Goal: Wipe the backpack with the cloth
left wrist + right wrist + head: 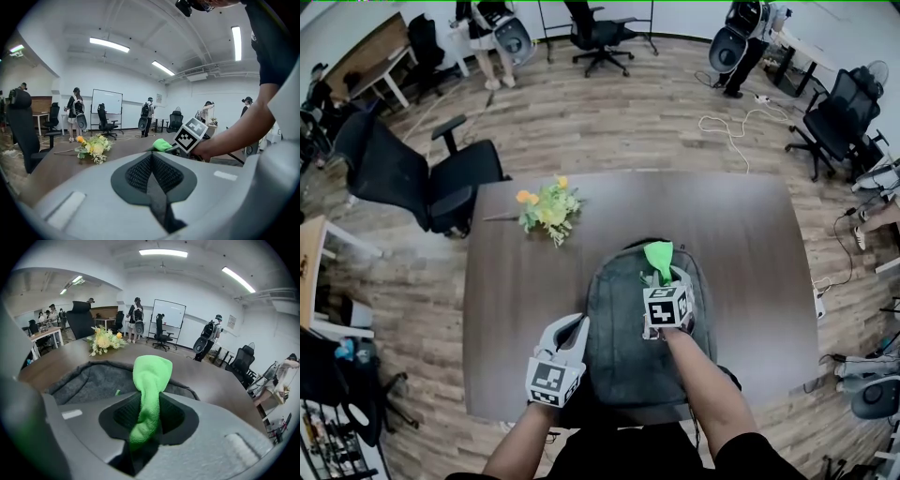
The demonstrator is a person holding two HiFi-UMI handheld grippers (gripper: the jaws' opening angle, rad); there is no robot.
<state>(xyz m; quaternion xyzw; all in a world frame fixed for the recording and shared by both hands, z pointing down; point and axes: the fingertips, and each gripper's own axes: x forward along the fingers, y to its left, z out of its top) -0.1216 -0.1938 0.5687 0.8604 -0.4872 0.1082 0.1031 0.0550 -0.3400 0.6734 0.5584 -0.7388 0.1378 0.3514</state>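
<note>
Right gripper (148, 414) is clamped tight on the green cloth (151, 377), which sticks up out of the jaws, over the top end of the grey backpack (623, 352). That backpack lies flat on the dark wooden table (750, 244), close to the near edge. Left gripper (152, 165) has its jaws pressed together on nothing, just beside the backpack's left side. A bouquet of yellow flowers (547, 208) lies further up the table.
</note>
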